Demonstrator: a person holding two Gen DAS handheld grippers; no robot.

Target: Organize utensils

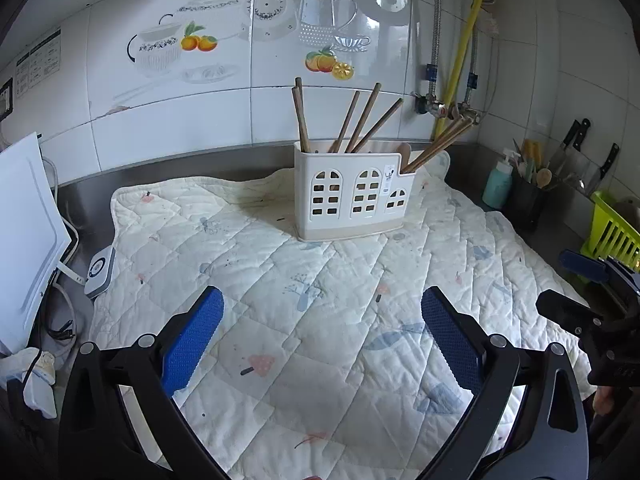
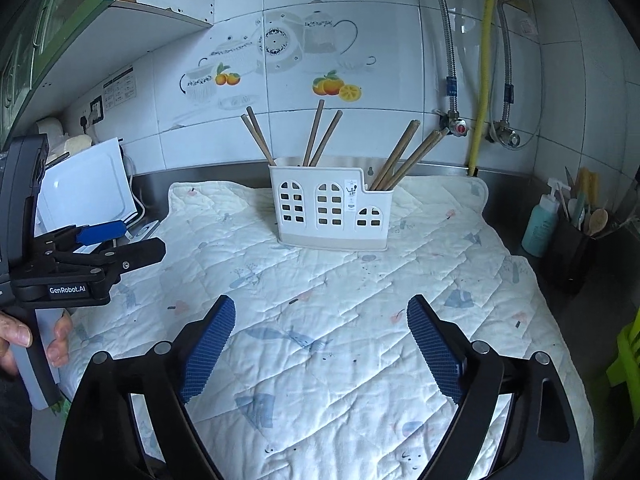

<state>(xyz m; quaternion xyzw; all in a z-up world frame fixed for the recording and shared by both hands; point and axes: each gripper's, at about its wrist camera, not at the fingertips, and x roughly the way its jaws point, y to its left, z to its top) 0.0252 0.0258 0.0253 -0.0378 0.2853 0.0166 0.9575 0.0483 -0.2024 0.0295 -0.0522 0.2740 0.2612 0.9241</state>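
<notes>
**Both hand-held grippers spread and empty, chopsticks standing in the caddy**

Left wrist view: the left hand-held gripper (image 1: 322, 338) hangs over the quilted cream cloth (image 1: 248, 248) with its two blue-padded fingers (image 1: 192, 340) wide apart and nothing between them. Ahead, near the back of the cloth, stands one white plastic utensil caddy with arched window cut-outs (image 1: 352, 196). Brown wooden chopsticks (image 1: 360, 120) stand tilted in it: two in the left compartment, three in the middle, and a bundle on the low right side whose count I cannot tell from here. A wooden spoon tip (image 1: 404, 152) shows beside that bundle. The cloth lies on the steel desk (image 1: 168, 170). At the right edge the right hand-held gripper (image 1: 576, 280) comes into view. By the far right wall are one teal pump bottle (image 1: 498, 182), one black utensil pot (image 1: 528, 196) and one lime-green rack (image 1: 612, 232).

Right wrist view: the right hand-held gripper (image 2: 320, 336) likewise has its two blue pads spread, holding nothing, above the same cloth (image 2: 360, 300). The caddy (image 2: 328, 212) sits well ahead, upright, with chopsticks (image 2: 316, 136) counted as two at left, two in the middle and about three at right. At the left, a bare hand (image 2: 28, 336) grips the handle of the left hand-held gripper (image 2: 132, 240), its jaws apart. A white board (image 2: 86, 188) leans behind it.
</notes>
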